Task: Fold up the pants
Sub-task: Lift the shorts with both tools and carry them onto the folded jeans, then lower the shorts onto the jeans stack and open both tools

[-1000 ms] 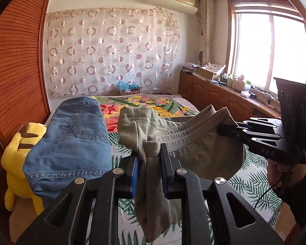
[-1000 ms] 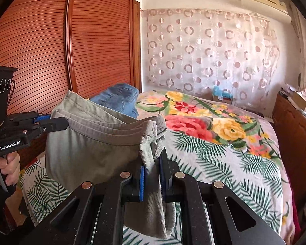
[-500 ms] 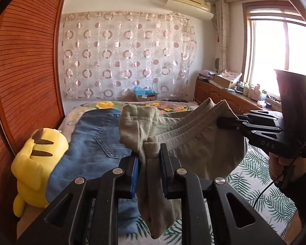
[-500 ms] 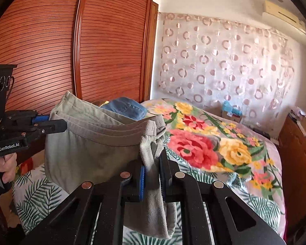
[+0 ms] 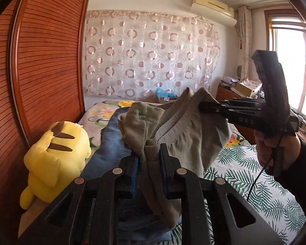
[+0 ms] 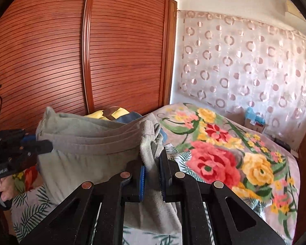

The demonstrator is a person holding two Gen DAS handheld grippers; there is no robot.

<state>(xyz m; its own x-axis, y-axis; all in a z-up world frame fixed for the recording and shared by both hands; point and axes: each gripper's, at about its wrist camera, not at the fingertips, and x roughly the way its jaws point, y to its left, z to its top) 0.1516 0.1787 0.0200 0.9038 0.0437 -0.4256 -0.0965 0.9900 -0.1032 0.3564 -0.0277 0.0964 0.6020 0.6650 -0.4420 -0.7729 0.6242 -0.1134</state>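
Folded grey-green pants [image 5: 185, 143] hang in the air between both grippers, above the bed. My left gripper [image 5: 149, 153] is shut on one end of the stacked fabric; the rest droops below the jaws. My right gripper [image 6: 153, 159] is shut on the other end of the pants [image 6: 87, 149]. In the left wrist view the right gripper [image 5: 206, 105] shows at right, clamped on the fabric edge. In the right wrist view the left gripper [image 6: 44, 145] shows at left, also clamped on it.
Folded blue jeans [image 5: 114, 143] lie on the bed below, next to a yellow plush toy [image 5: 54, 155]. The bed has a floral and leaf-print cover [image 6: 224, 155]. A slatted wooden wardrobe [image 6: 71, 61] stands along the left. A wooden cabinet [image 5: 226, 94] is under the window.
Both grippers have carried the pants left, toward the wardrobe side and over the jeans. The plush toy and wardrobe now fill more of the views. Both grips are unchanged.
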